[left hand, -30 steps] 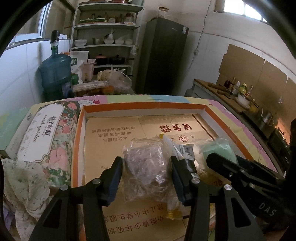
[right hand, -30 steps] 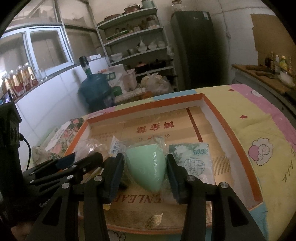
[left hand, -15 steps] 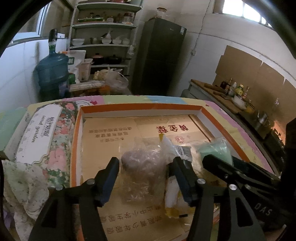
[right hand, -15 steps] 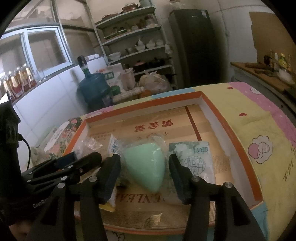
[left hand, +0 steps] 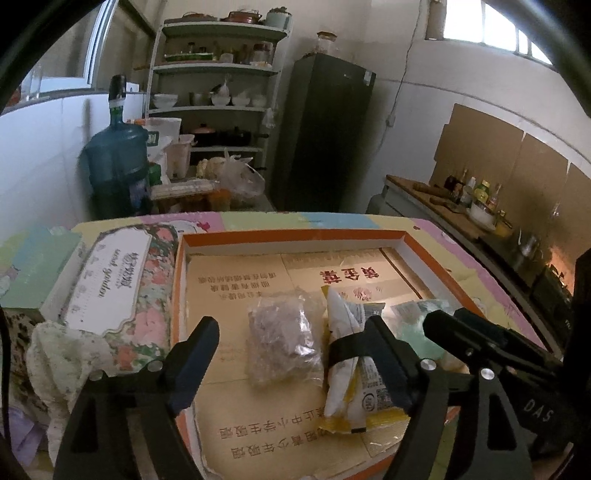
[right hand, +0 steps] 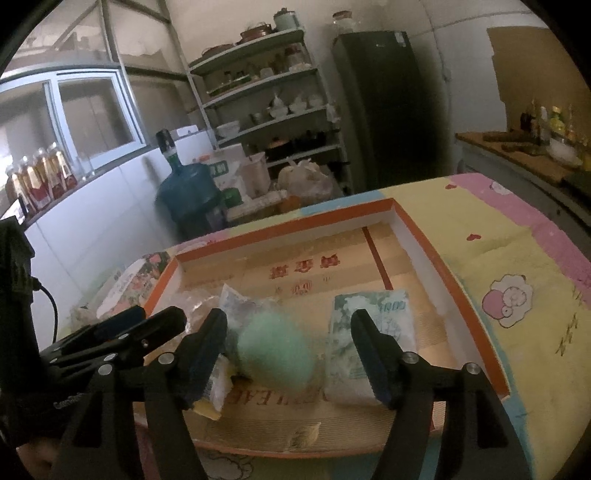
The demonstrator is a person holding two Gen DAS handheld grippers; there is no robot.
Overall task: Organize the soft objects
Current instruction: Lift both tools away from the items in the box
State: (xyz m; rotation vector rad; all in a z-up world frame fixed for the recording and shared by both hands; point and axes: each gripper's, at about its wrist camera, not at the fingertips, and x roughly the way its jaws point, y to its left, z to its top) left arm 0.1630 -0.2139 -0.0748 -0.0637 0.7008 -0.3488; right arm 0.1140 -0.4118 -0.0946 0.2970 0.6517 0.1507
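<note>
Opening both sets of jaws over the orange-rimmed cardboard tray [left hand: 291, 236], I see the left gripper [left hand: 291, 354] straddling the crinkled clear plastic packet [left hand: 282, 341], untouched, long axis running away from me; the right gripper [right hand: 288, 350] likewise brackets the mint-green soft pouch [right hand: 275, 352] lying free.

My feeds are dim and fisheye-bent with black corners, daylight glaring from a high window [left hand: 491, 33], and the green pouch [right hand: 275, 350] motion-blurred.

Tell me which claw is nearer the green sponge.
Right. The right claw, jaws opening, straddles the green sponge; the left claw sits further left, around the clear bag.
</note>
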